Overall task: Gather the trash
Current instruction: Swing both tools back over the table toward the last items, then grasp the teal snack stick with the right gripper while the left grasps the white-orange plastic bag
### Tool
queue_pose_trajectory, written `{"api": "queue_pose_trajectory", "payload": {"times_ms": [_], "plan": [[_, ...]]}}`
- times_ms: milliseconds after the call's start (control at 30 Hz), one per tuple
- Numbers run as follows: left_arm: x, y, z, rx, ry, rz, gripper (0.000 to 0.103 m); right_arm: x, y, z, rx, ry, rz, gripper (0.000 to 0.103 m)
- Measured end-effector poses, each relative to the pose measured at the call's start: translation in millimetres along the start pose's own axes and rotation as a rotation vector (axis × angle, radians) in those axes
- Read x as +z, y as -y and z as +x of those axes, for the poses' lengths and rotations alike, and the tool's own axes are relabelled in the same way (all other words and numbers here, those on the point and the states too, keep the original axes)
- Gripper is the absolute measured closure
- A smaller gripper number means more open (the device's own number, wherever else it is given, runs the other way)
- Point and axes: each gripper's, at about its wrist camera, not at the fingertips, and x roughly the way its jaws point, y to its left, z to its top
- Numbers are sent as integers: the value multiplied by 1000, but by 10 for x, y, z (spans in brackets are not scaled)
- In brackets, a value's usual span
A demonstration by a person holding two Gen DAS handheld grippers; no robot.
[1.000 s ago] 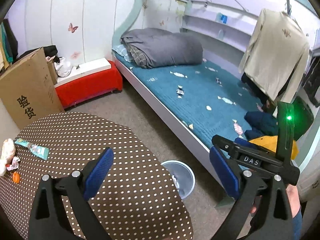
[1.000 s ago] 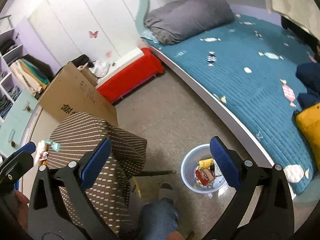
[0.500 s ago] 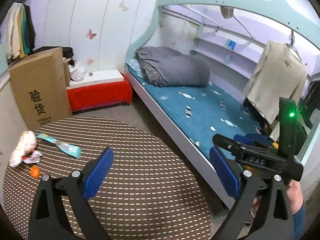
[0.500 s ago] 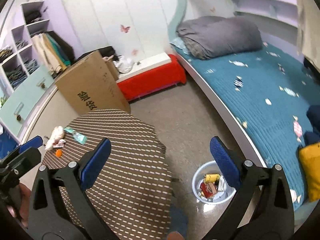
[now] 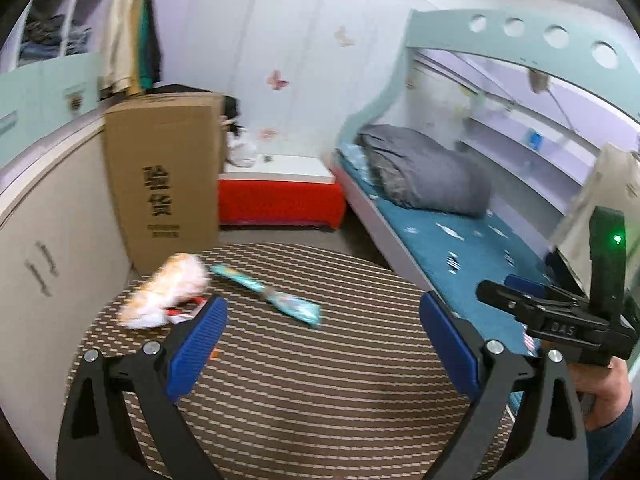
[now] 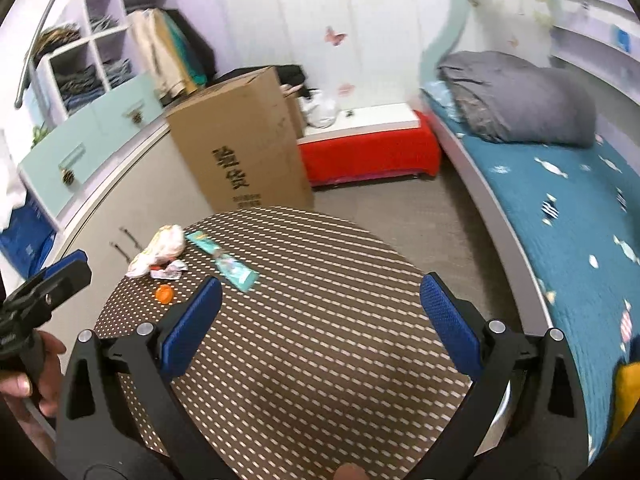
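Both hand-held grippers, left and right, gape wide, holding nothing, low in frame over the dotted worktop. Trash sits left of centre: crumpled wrapper, teal packet, orange cap, near the cardboard box.

My left gripper and right gripper: matte black forked arms, silver screw heads at the joints, ribbed blue pads on the fingers. The right unit's side carries white "DAS" lettering and a green lamp. Bare skin on my right hand, dark blue sleeve at the wrist.
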Motion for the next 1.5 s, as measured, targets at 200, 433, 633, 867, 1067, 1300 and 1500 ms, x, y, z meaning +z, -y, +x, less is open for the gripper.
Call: {"api": "queue_pose_trajectory", "payload": {"times_ms": [200, 433, 633, 867, 1067, 1300, 1500], "plan": [[35, -593, 82, 82, 2, -56, 8, 139, -416, 428, 49, -41, -90, 6], [20, -1101, 395, 159, -62, -46, 8, 199, -748, 1008, 95, -118, -163, 6], [-39, -1387, 750, 201, -127, -2, 8, 147, -981, 1492, 113, -193, -236, 6], [-75, -1547, 1134, 201, -200, 68, 8, 77, -1162, 1873, 122, -239, -285, 6], [-83, -1590, 1356, 152, -250, 102, 22, 38, -1285, 2078, 112, -254, -315, 7], [-95, -1595, 1417, 107, -271, 57, 52, -69, -1426, 2170, 98, -246, -335, 77], [-49, -1506, 1045, 139, -185, 12, 52, -189, -1282, 1925, 124, -249, -271, 81]]}}
